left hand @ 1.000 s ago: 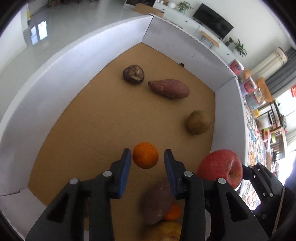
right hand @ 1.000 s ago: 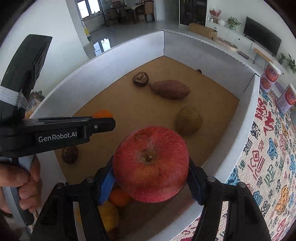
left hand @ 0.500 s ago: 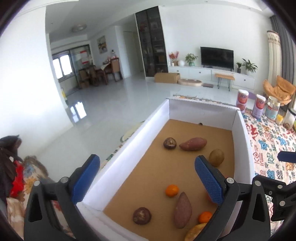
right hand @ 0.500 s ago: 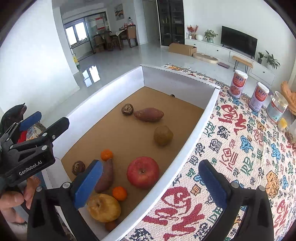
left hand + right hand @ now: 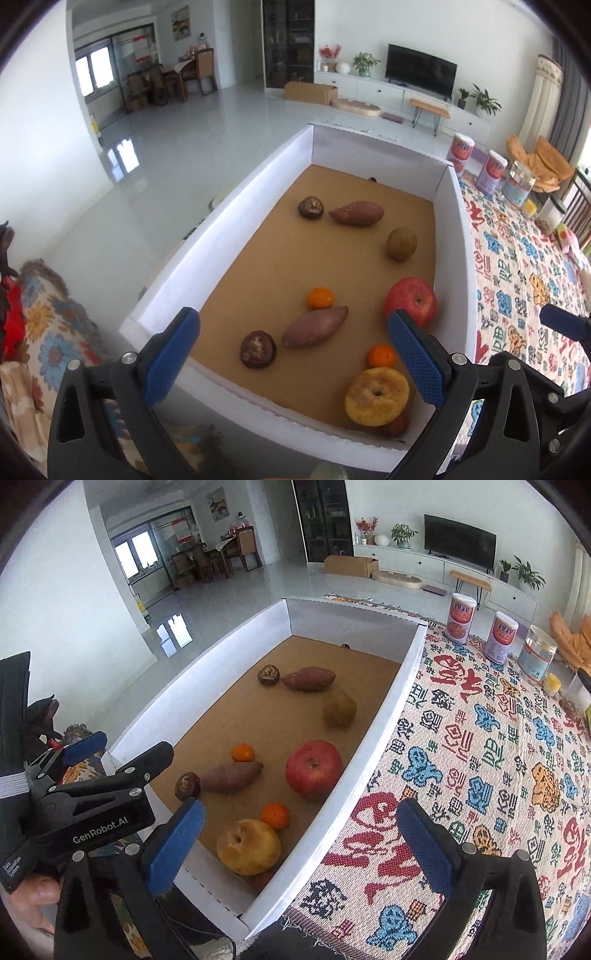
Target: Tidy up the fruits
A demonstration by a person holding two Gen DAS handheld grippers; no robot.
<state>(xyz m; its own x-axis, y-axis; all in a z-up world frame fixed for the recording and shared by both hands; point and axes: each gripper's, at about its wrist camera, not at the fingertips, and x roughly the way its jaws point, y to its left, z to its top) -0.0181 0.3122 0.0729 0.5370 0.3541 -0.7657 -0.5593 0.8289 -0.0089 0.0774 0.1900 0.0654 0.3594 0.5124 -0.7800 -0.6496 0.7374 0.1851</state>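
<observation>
A white-walled box [image 5: 236,206] with a brown cardboard floor holds the produce. At its near end lie a red apple [image 5: 410,301], two small oranges [image 5: 320,298] [image 5: 381,356], a yellow pear [image 5: 376,396], a sweet potato [image 5: 316,326] and a mushroom [image 5: 258,349]. At the far end lie a second sweet potato [image 5: 356,213], a mushroom [image 5: 310,206] and a kiwi [image 5: 401,243]. My left gripper [image 5: 295,358] is open and empty above the box's near wall. My right gripper [image 5: 299,845] is open and empty, above the near right corner. The apple [image 5: 314,768] and pear [image 5: 248,847] also show in the right wrist view.
A patterned cloth [image 5: 480,775] covers the table right of the box. Two pink canisters [image 5: 460,618] [image 5: 501,637] and a clear jar [image 5: 536,656] stand at its far edge. A floral fabric [image 5: 48,332] lies left of the box. The left gripper's body [image 5: 92,808] shows left in the right wrist view.
A second ago my right gripper held the apple and my left straddled an orange. Both have opened and pulled back and up; the apple and orange now lie in the box.
</observation>
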